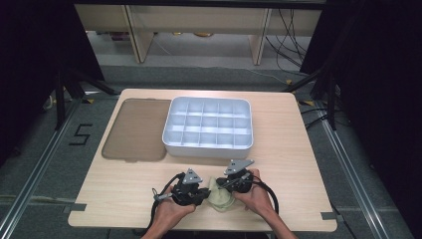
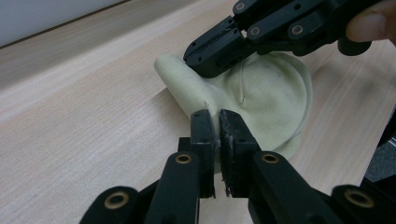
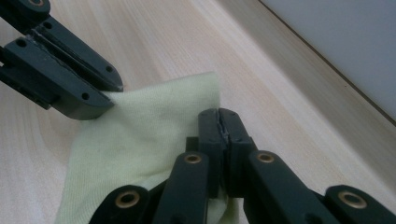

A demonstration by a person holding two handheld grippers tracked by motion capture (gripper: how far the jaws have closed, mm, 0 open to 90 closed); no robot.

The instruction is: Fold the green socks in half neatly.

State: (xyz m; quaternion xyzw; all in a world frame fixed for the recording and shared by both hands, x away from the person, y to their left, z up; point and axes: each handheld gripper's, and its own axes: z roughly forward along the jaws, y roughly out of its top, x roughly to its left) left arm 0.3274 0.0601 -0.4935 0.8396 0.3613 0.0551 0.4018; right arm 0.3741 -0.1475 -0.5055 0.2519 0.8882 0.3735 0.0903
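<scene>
A pale yellow-green cloth (image 1: pixel 220 198) lies bunched near the table's front edge, between my two grippers. My left gripper (image 1: pixel 205 192) comes in from the left. In the left gripper view its jaws (image 2: pixel 217 122) are pressed together on an edge of the cloth (image 2: pixel 266 93). My right gripper (image 1: pixel 224 184) comes in from the right, and its black jaws (image 2: pixel 201 58) clamp the far fold of the cloth. In the right gripper view those jaws (image 3: pixel 219 122) are shut with the cloth (image 3: pixel 154 126) running in under them. The left gripper (image 3: pixel 100 95) pinches the cloth's corner there.
A white tray (image 1: pixel 209 148) divided into several compartments stands at the middle of the table, beyond the grippers. A flat brown lid (image 1: pixel 133 130) lies to its left. The light wooden table (image 1: pixel 298 164) has bare room on both sides.
</scene>
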